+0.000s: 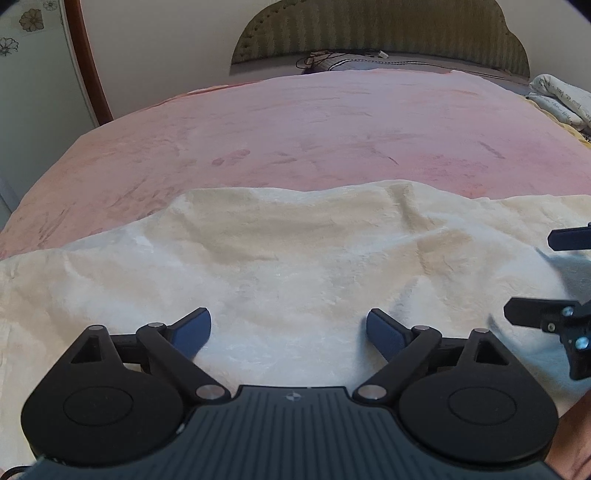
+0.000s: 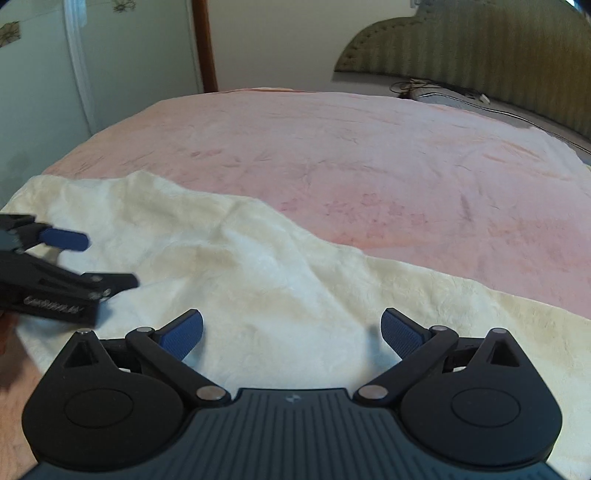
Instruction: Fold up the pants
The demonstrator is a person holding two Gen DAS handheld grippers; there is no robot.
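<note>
Cream plush pants (image 1: pixel 280 254) lie spread across the near part of a pink bed, with soft wrinkles. Just above the cloth hovers my left gripper (image 1: pixel 289 332), open wide, its blue pads (image 1: pixel 194 332) apart and nothing between them. In the right wrist view the same pants (image 2: pixel 258 273) run from upper left to lower right. Over them stands my right gripper (image 2: pixel 291 334), open too, holding nothing. Each gripper shows in the other's view: the right one (image 1: pixel 554 280) at the right edge, the left one (image 2: pixel 107 258) at the left edge, both with jaws apart.
The pink blanket (image 1: pixel 332 125) covers the bed beyond the pants. A padded green headboard (image 1: pixel 380 33) stands at the far end, with cables and a pillow (image 1: pixel 343 62) before it. Folded printed cloth (image 1: pixel 561 99) lies far right. A wardrobe door (image 2: pixel 55 74) stands left.
</note>
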